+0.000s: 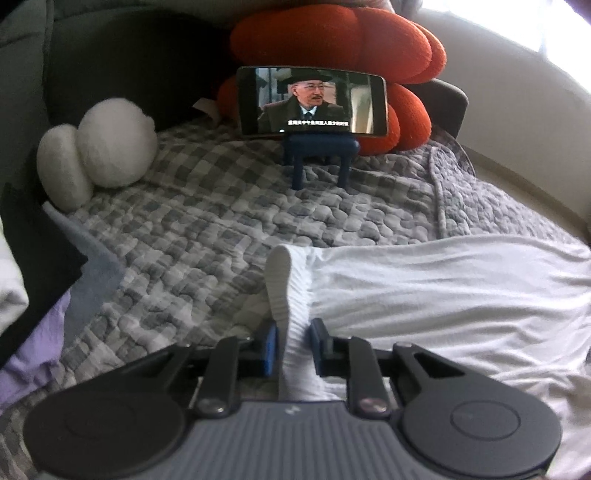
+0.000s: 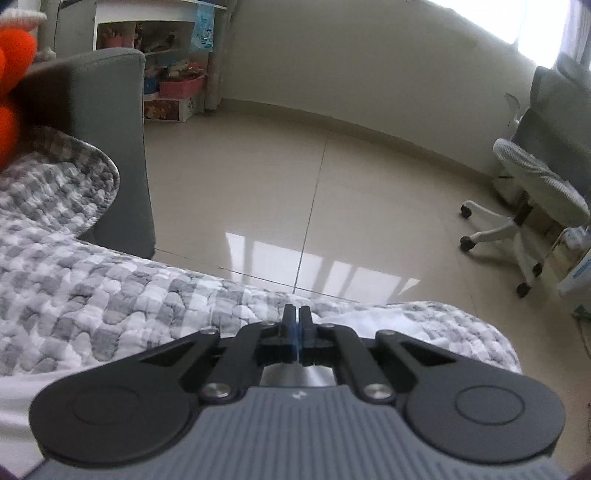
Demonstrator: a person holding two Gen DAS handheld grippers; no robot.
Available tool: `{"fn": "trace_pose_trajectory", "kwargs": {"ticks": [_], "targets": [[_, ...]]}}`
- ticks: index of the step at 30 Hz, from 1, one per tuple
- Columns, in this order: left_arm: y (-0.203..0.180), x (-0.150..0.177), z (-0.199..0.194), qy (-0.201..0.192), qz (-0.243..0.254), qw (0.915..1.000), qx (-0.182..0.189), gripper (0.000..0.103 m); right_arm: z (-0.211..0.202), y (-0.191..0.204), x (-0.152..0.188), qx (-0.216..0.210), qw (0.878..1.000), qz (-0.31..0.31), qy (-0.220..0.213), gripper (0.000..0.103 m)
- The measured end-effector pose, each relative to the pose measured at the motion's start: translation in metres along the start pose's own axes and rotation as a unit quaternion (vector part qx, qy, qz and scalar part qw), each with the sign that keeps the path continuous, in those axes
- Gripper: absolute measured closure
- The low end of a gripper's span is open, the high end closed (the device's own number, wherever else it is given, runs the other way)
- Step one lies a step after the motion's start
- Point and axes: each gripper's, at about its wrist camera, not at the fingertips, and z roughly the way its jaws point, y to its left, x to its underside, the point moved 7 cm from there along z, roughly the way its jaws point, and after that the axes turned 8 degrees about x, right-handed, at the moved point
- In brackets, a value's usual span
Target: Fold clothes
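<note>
A white garment [image 1: 443,288] lies spread over the grey checked quilt [image 1: 203,229] and reaches off to the right. Its ribbed band [image 1: 299,288] stands up on edge and runs back between the blue pads of my left gripper [image 1: 293,343], which is shut on it. In the right wrist view my right gripper [image 2: 295,314] is shut, pads together, low over the quilt [image 2: 92,288] near its edge. A fold of the white garment [image 2: 351,315] shows just right of its tips. Whether cloth is pinched there is hidden.
A phone [image 1: 314,99] playing video stands on a small blue stand [image 1: 319,155] at the back, before an orange plush cushion [image 1: 332,33]. A white plush [image 1: 110,144] sits back left. Beyond the quilt's edge are tiled floor [image 2: 295,184], a grey sofa arm [image 2: 110,129] and an office chair [image 2: 535,192].
</note>
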Motion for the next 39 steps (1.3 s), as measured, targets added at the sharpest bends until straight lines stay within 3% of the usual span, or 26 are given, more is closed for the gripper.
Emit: {"fn": "trace_pose_trajectory", "kwargs": {"ticks": [1,2,5,7,8,11,13,16,20,22,24,25,27,32,36,39], "targets": [[0.000,0.000,0.000,0.001,0.000,1.0000,0.002,0.083,0.000,-0.001,-0.001,0.014,1.000,-0.004,-0.001,0.100],[0.001,0.000,0.000,0.003,0.001,1.0000,0.004,0.082,0.000,-0.002,-0.001,0.023,1.000,-0.002,0.000,0.092],[0.002,-0.001,-0.001,0.007,0.002,0.9999,0.010,0.079,-0.016,-0.012,-0.004,0.020,0.999,0.032,-0.009,0.091],[0.004,-0.002,-0.002,0.007,-0.003,0.9999,0.012,0.078,-0.036,-0.011,-0.005,-0.001,0.999,0.035,-0.027,0.083],[0.005,-0.002,-0.003,0.007,-0.006,0.9999,0.012,0.078,-0.048,-0.005,-0.004,-0.017,0.999,0.024,-0.036,0.070],[0.004,-0.002,-0.006,0.003,-0.004,0.9999,0.012,0.078,-0.087,0.021,0.001,-0.079,0.995,-0.026,-0.059,0.064],[0.002,-0.001,-0.006,0.004,0.005,1.0000,0.006,0.078,-0.117,0.048,0.015,-0.144,0.984,-0.077,-0.066,0.064],[0.004,0.001,-0.002,0.007,0.000,1.0000,-0.003,0.077,-0.152,0.089,0.044,-0.239,0.957,-0.153,-0.056,0.064],[0.005,0.001,-0.002,0.006,-0.005,1.0000,-0.006,0.077,-0.154,0.116,0.071,-0.255,0.941,-0.215,-0.060,0.064],[0.007,0.001,-0.002,0.007,-0.002,0.9999,-0.008,0.077,-0.142,0.106,0.063,-0.264,0.947,-0.177,-0.051,0.062],[0.009,0.001,-0.002,0.007,-0.008,0.9999,-0.009,0.077,-0.120,0.089,0.052,-0.236,0.962,-0.132,-0.044,0.058],[0.010,0.001,-0.002,0.007,-0.011,0.9999,-0.009,0.077,-0.107,0.078,0.048,-0.216,0.969,-0.112,-0.043,0.039],[0.011,0.001,-0.003,0.007,-0.014,0.9998,-0.010,0.077,-0.082,0.054,0.039,-0.182,0.981,-0.061,-0.037,0.032],[0.012,0.001,-0.004,0.007,-0.016,0.9998,-0.014,0.076,-0.056,0.003,0.026,-0.085,0.995,0.050,0.007,0.038],[0.014,-0.003,-0.010,0.010,-0.043,0.9990,-0.010,0.074,-0.086,-0.003,0.026,-0.152,0.983,0.104,0.008,0.038],[0.014,-0.010,-0.026,-0.004,-0.067,0.9977,0.003,0.074,-0.120,0.014,0.035,-0.183,0.981,0.069,0.000,0.038]]}}
